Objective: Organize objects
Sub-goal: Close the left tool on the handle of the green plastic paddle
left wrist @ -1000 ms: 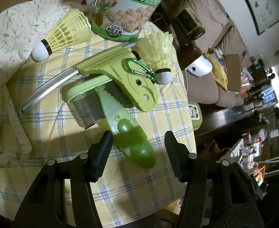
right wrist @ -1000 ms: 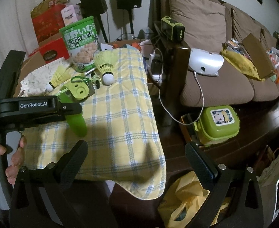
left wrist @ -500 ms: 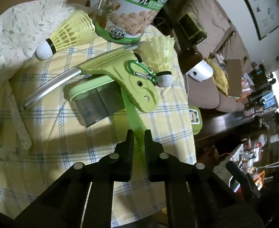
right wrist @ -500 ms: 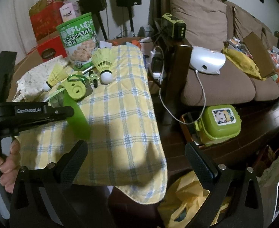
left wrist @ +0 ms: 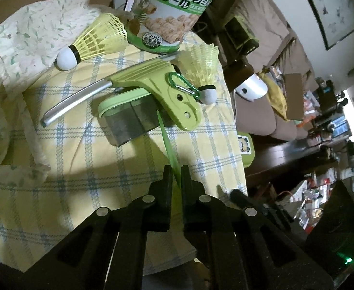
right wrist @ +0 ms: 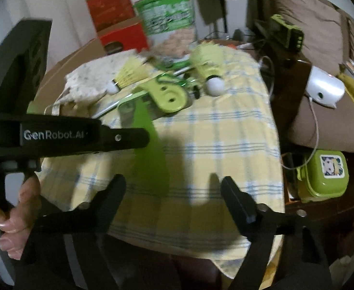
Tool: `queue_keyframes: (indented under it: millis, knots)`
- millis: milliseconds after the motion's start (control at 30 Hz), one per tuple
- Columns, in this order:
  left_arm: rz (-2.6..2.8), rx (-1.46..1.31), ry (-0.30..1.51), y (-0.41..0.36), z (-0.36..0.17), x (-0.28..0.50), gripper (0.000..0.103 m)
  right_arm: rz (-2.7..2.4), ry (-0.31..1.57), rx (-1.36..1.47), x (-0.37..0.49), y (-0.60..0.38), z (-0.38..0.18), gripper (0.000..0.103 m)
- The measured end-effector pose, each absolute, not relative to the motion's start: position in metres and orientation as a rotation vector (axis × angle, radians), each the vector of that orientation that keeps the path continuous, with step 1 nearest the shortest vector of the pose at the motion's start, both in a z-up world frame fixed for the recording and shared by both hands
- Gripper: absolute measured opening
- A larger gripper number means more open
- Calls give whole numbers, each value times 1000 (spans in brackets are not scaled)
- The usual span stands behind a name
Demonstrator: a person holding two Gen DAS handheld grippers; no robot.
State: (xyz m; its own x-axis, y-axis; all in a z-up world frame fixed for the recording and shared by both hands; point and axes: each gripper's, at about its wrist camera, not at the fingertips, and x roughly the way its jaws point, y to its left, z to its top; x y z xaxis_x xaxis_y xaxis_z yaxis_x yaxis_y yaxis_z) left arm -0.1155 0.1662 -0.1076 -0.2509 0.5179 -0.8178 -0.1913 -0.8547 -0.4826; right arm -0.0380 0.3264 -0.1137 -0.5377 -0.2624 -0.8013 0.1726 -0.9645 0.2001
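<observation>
Left gripper (left wrist: 176,172) had its fingers clamped on a flat green plastic tool (left wrist: 168,142), prob. a thin spatula or scraper, seen edge-on and held just above the yellow plaid tablecloth (left wrist: 85,159), w/ its far tip pointing at the grey container with a green lid (left wrist: 128,118). Seen from the right wrist, the same tool (right wrist: 150,149) showed as a broad, long green blade sticking out past the left gripper's fingers (right wrist: 126,139). It looked light, thin and likely a bit flexible; smooth plastic may slip, so a hold on the flat faces near the thicker end seemed safest, as it was gripped. Right gripper (right wrist: 172,188) hung near the tablecloth's front edge w/ fingers apart and closing, nothing between them; the tool sat just left of its left finger. Beyond the container lay a lime-green metal-handled kitchen tool (left wrist: 152,84), resting partly on the container's lid, w/ a green carabiner (left wrist: 184,84) on it. One yellow shuttlecock (left wrist: 201,72) touched that carabiner; another yellow shuttlecock (left wrist: 95,41) lay further left beside a floral cloth (left wrist: 32,36). A tall green snack canister (left wrist: 177,12) stood behind them all. These crowded the far side of the container, so any set-down spot there looked tight; the near cloth was barer. Right of the table: brown sofa (right wrist: 322,48), green lunch box (right wrist: 324,174) on the floor.
</observation>
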Motion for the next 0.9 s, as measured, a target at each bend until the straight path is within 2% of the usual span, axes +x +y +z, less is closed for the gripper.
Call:
queue_keyframes:
  millis: [133,167,267,367,467,733,833,900]
  knots:
    - [2140,-1572,-399,163,-108,-112,6,-2556,-119,1344,-43,323,-118,63]
    - [2139,-1573,-399,164,-108,-112,6,-2542,-133,1342,-44,324,-118,52]
    - [2138,-1576,-401,163,-108,-112,7,-2524,-133,1325,-47,320,-118,44]
    - [2138,-1586,-406,164,-108,-110,7,-2504,-69,1316,-46,309,-119,30]
    - [2127,-1615,-402,165,-112,-112,7,-2494,-11,1292,-42,299,-119,25]
    - [2086,-1621,-433,167,-124,-112,5,-2437,-51,1282,-37,298,-119,23]
    - [2086,-1610,-472,159,-122,-112,4,-2431,-69,1286,-33,303,-112,37]
    - [2105,-1597,-473,152,-119,-112,3,-2456,-64,1268,-29,308,-103,50]
